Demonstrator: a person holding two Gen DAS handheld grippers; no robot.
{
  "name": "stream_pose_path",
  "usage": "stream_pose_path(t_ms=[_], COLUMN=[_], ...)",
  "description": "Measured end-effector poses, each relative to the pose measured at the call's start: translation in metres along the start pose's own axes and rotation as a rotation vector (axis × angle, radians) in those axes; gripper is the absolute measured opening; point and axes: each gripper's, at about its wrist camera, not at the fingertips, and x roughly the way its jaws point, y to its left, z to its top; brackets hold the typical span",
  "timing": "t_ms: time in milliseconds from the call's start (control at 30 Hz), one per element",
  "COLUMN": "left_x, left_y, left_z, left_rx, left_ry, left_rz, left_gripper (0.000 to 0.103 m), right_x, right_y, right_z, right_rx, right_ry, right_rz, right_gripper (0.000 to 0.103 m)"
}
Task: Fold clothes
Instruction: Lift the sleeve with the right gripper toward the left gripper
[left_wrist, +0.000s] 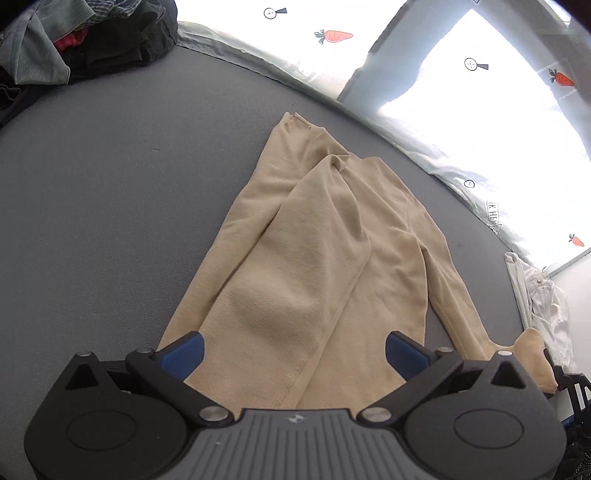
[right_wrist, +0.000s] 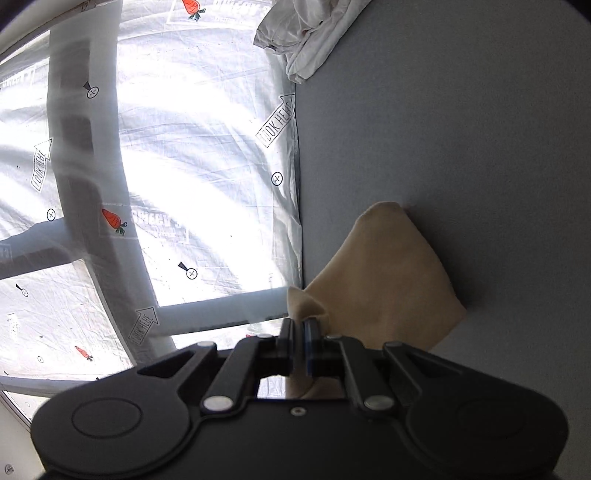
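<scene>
Grey counter (left_wrist: 110, 206) fills most of both views; its far edge meets a sunlit white sheet (right_wrist: 207, 155) printed with carrots and "LOOK HERE" arrows.

Beige long-sleeved top (left_wrist: 317, 266) lies flat on the counter, running lengthwise away from the left wrist camera, one side folded in over the body, with a sleeve trailing along its right edge toward the cuff.

Heap of dark and grey-green clothes (left_wrist: 74, 44) sits at the far left corner of the counter, well apart from the top.

White garment (left_wrist: 539, 302), crumpled, lies at the counter's right edge, near the beige cuff.

Left tool (left_wrist: 293, 352): spread wide, blue pads either side of the top's near hem, gripping nothing. Whether the pads touch the cloth cannot be told.

Right tool (right_wrist: 300, 332): closed, pinching a corner of the beige top; the cloth rises in a peak beyond the fingertips (right_wrist: 314, 328), lifted off the counter.
</scene>
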Motion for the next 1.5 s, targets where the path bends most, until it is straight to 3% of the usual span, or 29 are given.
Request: stream_pose_path(t_ms=[267,600,767,933,1033,1200,1500], left_x=[-0.004,0.023,0.039,0.051,0.059,0.079,0.097], left_y=[0.008,0.024,0.000,-0.022,-0.036,-0.061,-0.076], left_z=[0.030,0.085,0.107,0.108,0.100,0.087,0.089], left_rx=[0.117,0.108,0.247,0.362,0.446,0.572,0.575], left_ry=[0.005,0.013,0.013,0.033,0.031,0.033,0.041], left_rz=[-0.109,-0.288,-0.335,-0.383,-0.379,-0.352,-0.349], left_gripper=[0.100,0.099,0.094,0.081,0.080,0.068,0.055], right_x=[0.068,0.150,0.180,0.192,0.195,0.201,0.200], right_y=[0.003,0.006,0.005,0.003,0.004,0.001,-0.003], right_z=[-0.047,-0.099,-0.108,-0.112,-0.111,-0.106,-0.103], right_rx=[0.043,0.114,0.187,0.240,0.245,0.244,0.247], right_ry=[0.108,0.231,0.223,0.206,0.211,0.216,0.224], right_rz=[0.018,0.033,0.055,0.054,0.032,-0.010,-0.041], right_gripper=[0.006,0.006,0.006,0.006,0.006,0.006,0.006])
